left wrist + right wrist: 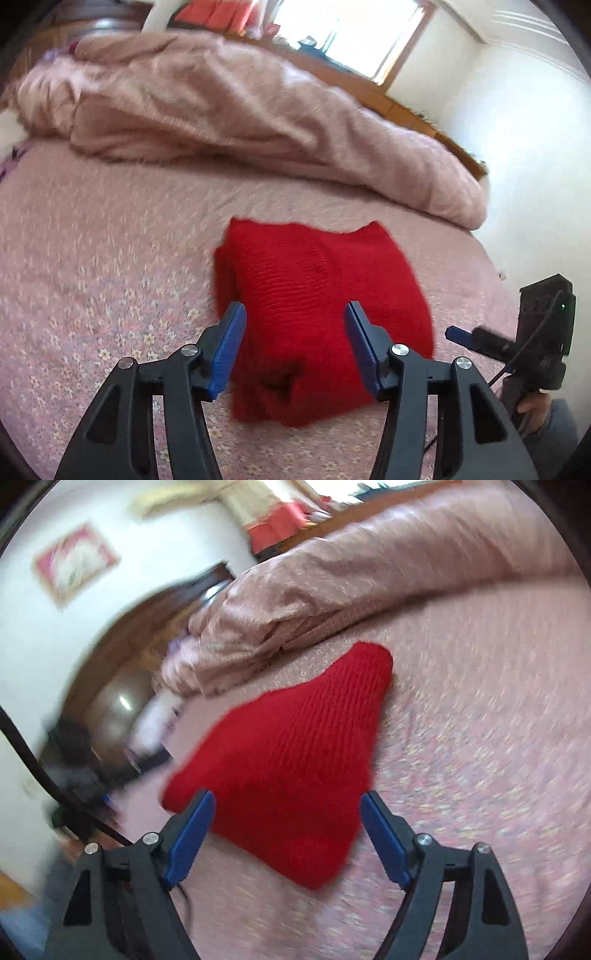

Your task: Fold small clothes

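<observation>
One red knitted garment, folded into a compact bundle, is lying on the pink flowered bedspread, just in front of a rumpled pink quilt that is heaped along the far side of the bed. Nothing is being gripped by the left gripper, whose blue pads are standing moderately apart above the bundle's near edge. Likewise nothing is being held by the right gripper, whose jaws are being kept wide, the bundle showing between its fingers untouched.
</observation>
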Motion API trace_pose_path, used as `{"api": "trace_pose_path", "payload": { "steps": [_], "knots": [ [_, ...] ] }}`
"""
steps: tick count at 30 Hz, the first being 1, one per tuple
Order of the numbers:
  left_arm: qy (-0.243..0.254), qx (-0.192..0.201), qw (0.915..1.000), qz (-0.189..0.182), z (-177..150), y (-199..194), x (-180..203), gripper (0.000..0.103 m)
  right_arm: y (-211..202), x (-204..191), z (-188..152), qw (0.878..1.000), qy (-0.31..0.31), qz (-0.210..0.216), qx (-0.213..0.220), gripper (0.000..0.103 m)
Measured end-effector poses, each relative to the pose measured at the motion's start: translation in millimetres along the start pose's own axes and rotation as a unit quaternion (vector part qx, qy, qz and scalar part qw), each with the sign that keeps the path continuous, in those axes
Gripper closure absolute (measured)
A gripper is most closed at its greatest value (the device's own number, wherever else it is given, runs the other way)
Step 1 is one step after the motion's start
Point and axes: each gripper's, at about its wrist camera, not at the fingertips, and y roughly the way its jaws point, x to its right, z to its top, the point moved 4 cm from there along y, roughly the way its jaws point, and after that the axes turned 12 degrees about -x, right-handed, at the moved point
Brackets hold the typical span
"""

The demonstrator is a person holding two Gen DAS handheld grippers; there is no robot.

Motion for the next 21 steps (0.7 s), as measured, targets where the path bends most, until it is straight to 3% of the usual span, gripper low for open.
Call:
{"api": "trace_pose_path", "payload": {
  "steps": [3,6,11,14,16,21],
  "knots": [
    [-0.032,-0.038,0.9986,-0.02,4,22,-14,0.053,16,23,5,0.994,0.077,0.069,-0.018,0.017],
    [-0.059,-0.066,0.995,-0.045,3,39,-24,0.052,30,38,3,0.991,0.105,0.073,-0.032,0.017],
    [-0.069,-0.099,0.9919,-0.039,-6,59,-36,0.025,45,53,-1,0.984,0.133,0.109,-0.046,0.012],
    [-0.095,-0.11,0.9875,-0.061,-10,71,-46,0.011,49,55,0,0.984,0.131,0.111,-0.044,0.011],
    [-0.107,-0.108,0.9844,-0.088,-11,74,-52,0.01,52,54,1,0.985,0.125,0.106,-0.049,0.01],
    [-0.11,-0.106,0.982,-0.111,-8,75,-52,0.01,60,47,7,0.988,0.111,0.095,-0.051,0.009]
  ]
}}
